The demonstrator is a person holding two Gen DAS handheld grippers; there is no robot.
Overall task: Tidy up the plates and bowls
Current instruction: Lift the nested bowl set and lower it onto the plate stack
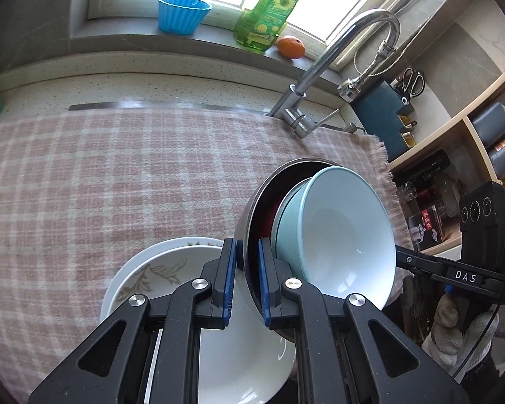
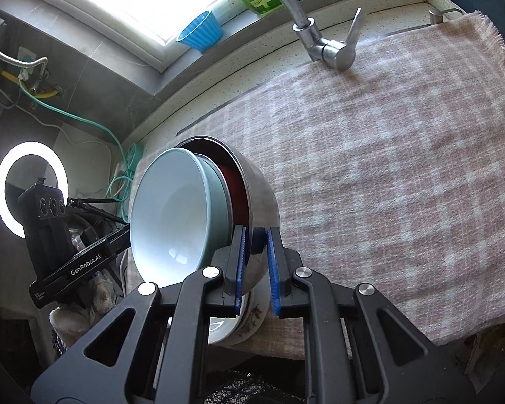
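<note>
Both grippers clamp the rim of one steel bowl [image 1: 252, 208] from opposite sides, above the checked cloth [image 1: 118, 175] that covers the counter.

Left gripper [image 1: 247, 282]: fingers narrow, blue pads [image 1: 264, 282] pressed on either face of the steel wall, one inside, one outside. Right gripper [image 2: 256, 269]: same hold on the far side of the rim, fingers narrow, wall pinched between the pads.

The steel bowl is tipped on edge, mouth turned sideways. Nested inside it: a pale blue bowl [image 1: 346, 232] foremost, a second bluish bowl [image 1: 286, 208] just behind it, and something dark red [image 2: 234, 195] deeper in, too hidden to identify.

Below the steel bowl, near the cloth's front edge, sits a stack of white dishes with a leaf or flower pattern [image 1: 158, 272]; from the right wrist view only its patterned side [image 2: 249, 320] shows beneath the steel bowl. Whether the steel bowl touches the stack cannot be told.

Behind the cloth stands a chrome faucet [image 1: 336, 64]. On the windowsill beyond it: blue fluted cup [image 1: 181, 13], green bottle [image 1: 269, 13], orange fruit [image 1: 290, 47].
</note>
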